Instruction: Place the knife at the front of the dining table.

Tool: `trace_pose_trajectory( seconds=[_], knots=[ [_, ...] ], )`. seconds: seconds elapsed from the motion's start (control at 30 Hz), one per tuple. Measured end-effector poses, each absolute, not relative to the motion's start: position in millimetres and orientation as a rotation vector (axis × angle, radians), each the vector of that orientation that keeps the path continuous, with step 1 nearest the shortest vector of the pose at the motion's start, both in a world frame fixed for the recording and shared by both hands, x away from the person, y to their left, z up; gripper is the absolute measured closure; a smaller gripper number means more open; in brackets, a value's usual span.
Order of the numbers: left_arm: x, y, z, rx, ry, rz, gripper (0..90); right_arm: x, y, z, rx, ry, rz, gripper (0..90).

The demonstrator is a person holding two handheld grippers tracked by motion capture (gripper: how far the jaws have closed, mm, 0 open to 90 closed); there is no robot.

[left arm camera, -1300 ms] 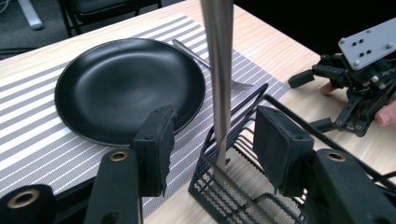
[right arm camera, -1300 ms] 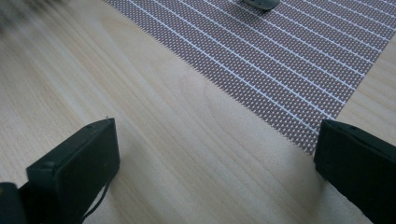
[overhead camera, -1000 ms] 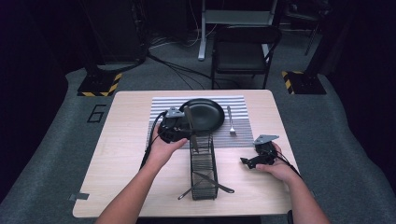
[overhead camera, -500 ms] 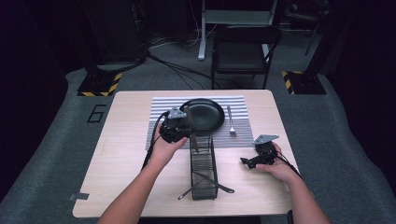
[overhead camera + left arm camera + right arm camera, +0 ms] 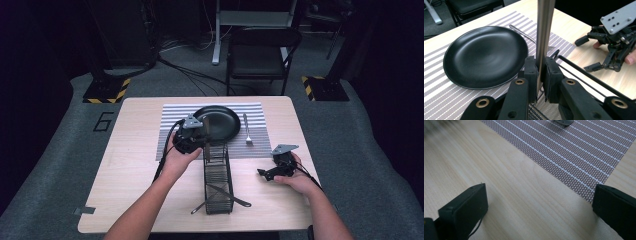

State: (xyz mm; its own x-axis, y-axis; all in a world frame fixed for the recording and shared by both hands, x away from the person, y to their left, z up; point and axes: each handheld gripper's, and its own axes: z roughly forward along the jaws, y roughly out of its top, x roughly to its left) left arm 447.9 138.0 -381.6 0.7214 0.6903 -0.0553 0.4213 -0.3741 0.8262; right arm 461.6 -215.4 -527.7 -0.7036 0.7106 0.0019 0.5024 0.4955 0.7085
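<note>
Presently: metal utensil handle (image 5: 544, 32), upright, pinched between pads of left gripper (image 5: 539, 75), at far end of wire caddy (image 5: 218, 175), near edge of black plate (image 5: 485, 56).
Jaws just closed onto it.
Lift straight up, clear of wires.
Right gripper (image 5: 539, 207): jaws wide, empty, over bare table (image 5: 524, 190), near striped mat (image 5: 579, 150).
Fork (image 5: 247, 131): on mat, right of plate.

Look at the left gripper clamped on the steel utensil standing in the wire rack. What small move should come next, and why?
Probably a straight lift. The left gripper has just closed on the utensil handle, which stands upright in the wire rack, so raising it vertically should clear the wires without snagging. The black plate and fork lie on the striped mat, a likely place to set it down.
</note>
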Motion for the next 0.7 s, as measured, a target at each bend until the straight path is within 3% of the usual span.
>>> trace_pose_trajectory(
  seconds=[0.7],
  knots=[
    [441.1,139.6,-327.0,1.997,0.814,0.398,82.5,461.7,-215.4,-527.7,1.023,2.453,1.020,0.0]
  ],
)
